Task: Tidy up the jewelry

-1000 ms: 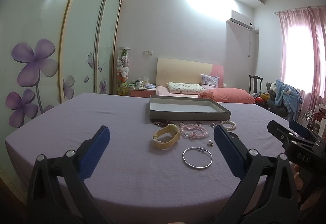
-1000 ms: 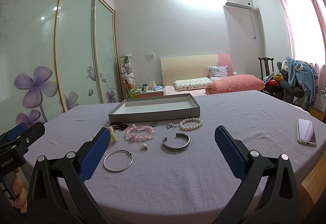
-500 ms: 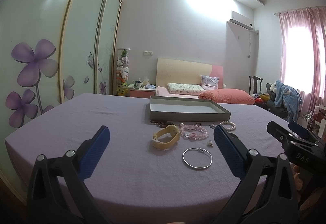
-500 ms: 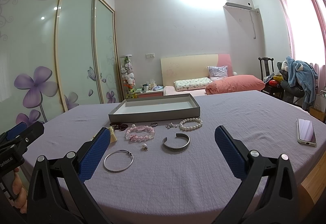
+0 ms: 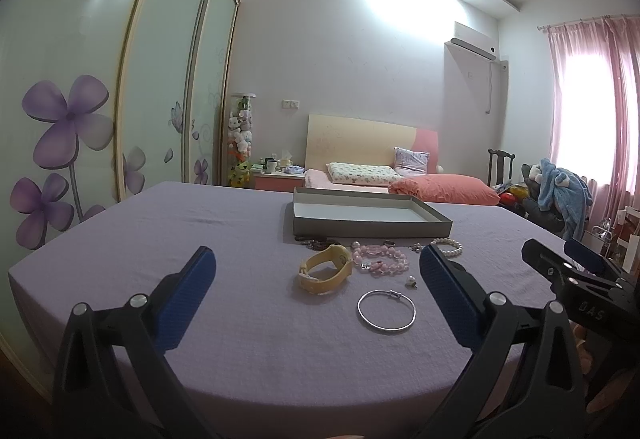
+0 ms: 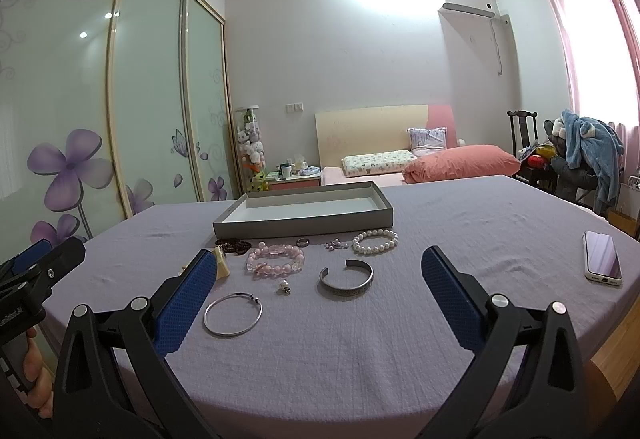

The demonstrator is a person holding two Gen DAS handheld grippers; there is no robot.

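Hovering over the purple worktop (image 6: 460, 215), both the left gripper (image 5: 316, 279) and right gripper (image 6: 320, 279) had jaws wide apart, holding nothing; jewelry like the silver bangle (image 6: 233, 314) and pink bead bracelet (image 6: 275, 259) sat just near of the grey tray (image 6: 304, 225).

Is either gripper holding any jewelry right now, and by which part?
Nothing is held. The left gripper and right gripper are both open, with the jewelry lying on the table.
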